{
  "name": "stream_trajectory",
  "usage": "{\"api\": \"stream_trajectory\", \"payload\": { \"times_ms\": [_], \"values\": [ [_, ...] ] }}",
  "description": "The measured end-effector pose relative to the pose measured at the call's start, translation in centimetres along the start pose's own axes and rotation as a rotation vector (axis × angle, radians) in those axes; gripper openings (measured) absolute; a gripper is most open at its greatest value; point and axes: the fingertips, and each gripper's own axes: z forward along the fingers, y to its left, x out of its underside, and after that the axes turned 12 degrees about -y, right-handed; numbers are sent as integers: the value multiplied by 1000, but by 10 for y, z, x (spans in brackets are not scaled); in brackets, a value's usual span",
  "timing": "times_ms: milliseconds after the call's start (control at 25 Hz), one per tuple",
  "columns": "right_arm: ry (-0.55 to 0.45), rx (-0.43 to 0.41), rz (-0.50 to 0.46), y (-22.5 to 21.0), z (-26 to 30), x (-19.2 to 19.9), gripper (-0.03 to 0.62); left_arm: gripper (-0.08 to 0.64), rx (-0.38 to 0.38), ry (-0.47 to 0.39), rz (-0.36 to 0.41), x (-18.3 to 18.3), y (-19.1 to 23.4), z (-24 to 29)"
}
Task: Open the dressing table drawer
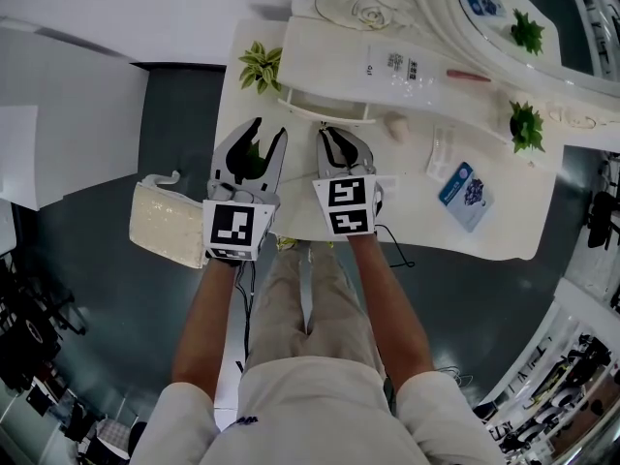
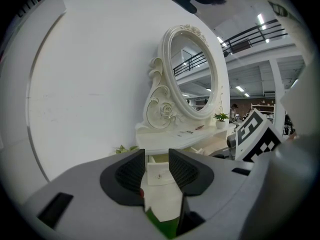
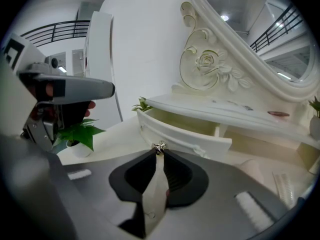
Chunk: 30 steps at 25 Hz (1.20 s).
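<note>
**First:** Where is the drawer sitting?

**Second:** The shallow white drawer with the curved front point(image 3: 182, 134) is sitting under the upper shelf of the ornate white dressing table point(image 1: 339, 56). That is at twelve o'clock from the person. It is already standing partly out over the tabletop point(image 1: 412, 206).

**First:** And what are the tools doing?

**Second:** The right tool point(image 3: 159, 155) is pinching the small silver metal knob point(image 3: 159, 147) at the middle of the drawer front, with its jaws nearly together. The left tool point(image 2: 157, 156), at nine o'clock from it, is hanging with its jaws partly apart and nothing between them. It is hovering over a small green potted plant point(image 3: 80, 134).

**First:** How is that drawer going to handle?

**Second:** I am guessing it is light and stiff and sliding easily. The knob is the only real place to take hold, and it is tiny, smooth and probably slippery. I would be pulling straight towards six o'clock, because a sideways tug could be jamming the drawer or slipping the pads off.

**First:** Is anything hard to make out?

**Second:** Yes. The shelf is covering most of the drawer's inside, so I am not seeing what is in it or how much travel is left. I also cannot tell whether the pads are sitting on the knob's head or on its stem. The oval mirror in its carved white frame point(image 2: 192, 74) is running off the edge of the head view.
</note>
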Motion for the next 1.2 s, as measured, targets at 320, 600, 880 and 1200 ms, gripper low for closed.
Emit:
{"api": "stream_trajectory", "payload": {
  "times_ms": [320,600,880,1200],
  "values": [
    [5,-12,-11,3,-5,3,56,152,30,-16,36,-39,-7,-19],
    [16,-14,-3,7,-12,6,57,152,23,8,3,-33,-18,-43],
    [24,-18,-2,10,-16,8,57,152,10,36,-17,-25,-21,-58],
    [24,-24,-3,14,-20,10,57,152,11,53,-31,-18,-28,-64]
  ]
}}
